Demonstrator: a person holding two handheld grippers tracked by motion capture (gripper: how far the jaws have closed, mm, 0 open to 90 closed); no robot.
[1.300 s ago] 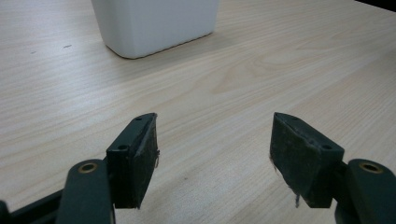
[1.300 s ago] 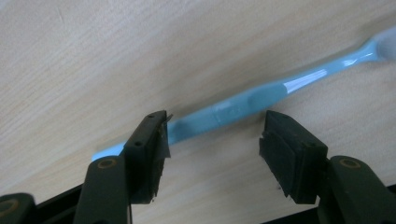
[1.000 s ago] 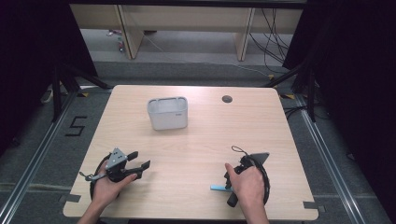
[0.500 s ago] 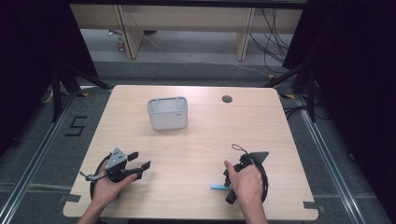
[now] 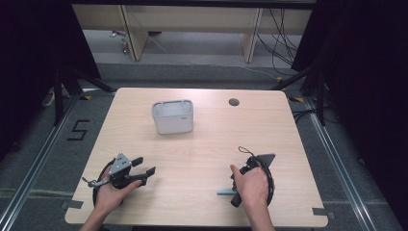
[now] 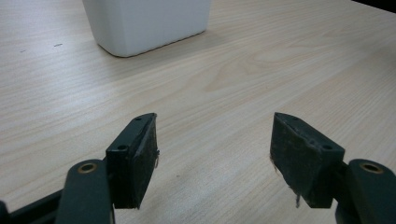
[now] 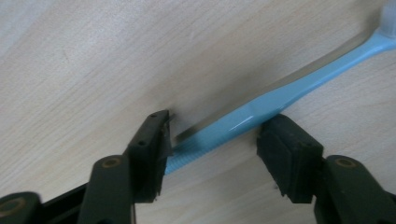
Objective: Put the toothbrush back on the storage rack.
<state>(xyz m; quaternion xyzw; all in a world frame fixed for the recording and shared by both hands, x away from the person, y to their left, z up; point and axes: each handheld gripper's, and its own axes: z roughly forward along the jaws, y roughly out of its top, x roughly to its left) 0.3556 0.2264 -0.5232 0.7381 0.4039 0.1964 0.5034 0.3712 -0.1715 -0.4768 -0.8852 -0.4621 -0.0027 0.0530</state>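
A light blue toothbrush (image 7: pixel 280 95) lies flat on the wooden table (image 5: pixel 202 149) near its front right, and its handle end pokes out left of the person's right hand (image 5: pixel 223 192). My right gripper (image 7: pixel 219 120) points down at it, one jaw on each side of the handle. The jaws have just been closing and still stand apart around the handle. At the front left my left gripper (image 5: pixel 146 166) rests low over the table, open (image 6: pixel 212 121), with bare wood between its pads.
A white rectangular container (image 5: pixel 173 120) stands at the back middle of the table, and it also rises ahead of the left jaws (image 6: pixel 144 23). A small round cable hole (image 5: pixel 234 102) sits near the far edge. Dark floor surrounds the table.
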